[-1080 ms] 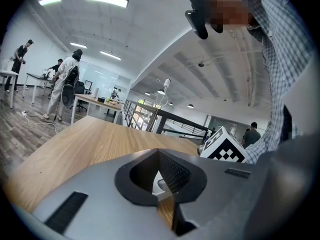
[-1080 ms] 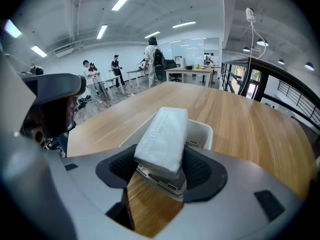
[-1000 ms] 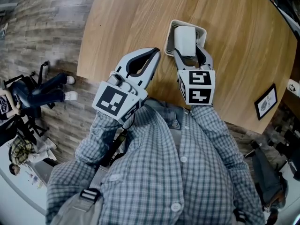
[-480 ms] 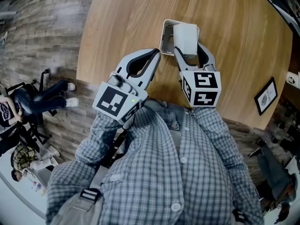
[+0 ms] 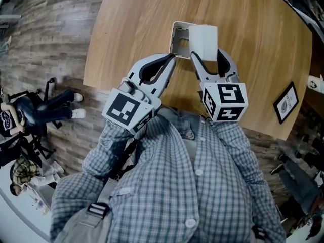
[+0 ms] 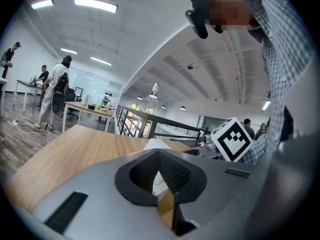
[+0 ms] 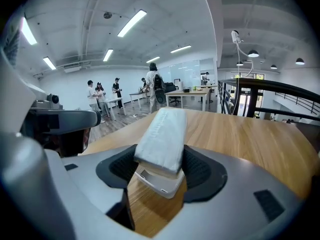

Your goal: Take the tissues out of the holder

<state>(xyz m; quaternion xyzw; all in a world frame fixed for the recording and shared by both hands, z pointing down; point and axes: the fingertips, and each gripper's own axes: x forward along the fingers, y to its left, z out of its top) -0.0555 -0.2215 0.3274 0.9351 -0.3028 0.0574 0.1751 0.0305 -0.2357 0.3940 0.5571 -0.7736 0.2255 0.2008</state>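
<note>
Tissues (image 5: 203, 38) are hanging pinched in the right gripper (image 5: 205, 55), risking snagging the holder (image 5: 177, 37) beside the seemingly closed left gripper (image 5: 170, 59).

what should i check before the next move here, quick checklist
1. Right gripper shut on the tissue pack: ok.
2. Grip centred on the pack: not ok; the jaws hold its near end and most of it sticks out past them.
3. Pack clear of the holder: cannot tell; in the right gripper view the holder sits right under the pack.
4. Left gripper steadying the holder: cannot tell; its jaws are together at the holder's near corner, but contact is unclear.
5. Bare table beside the holder to set the pack down: ok.
</note>
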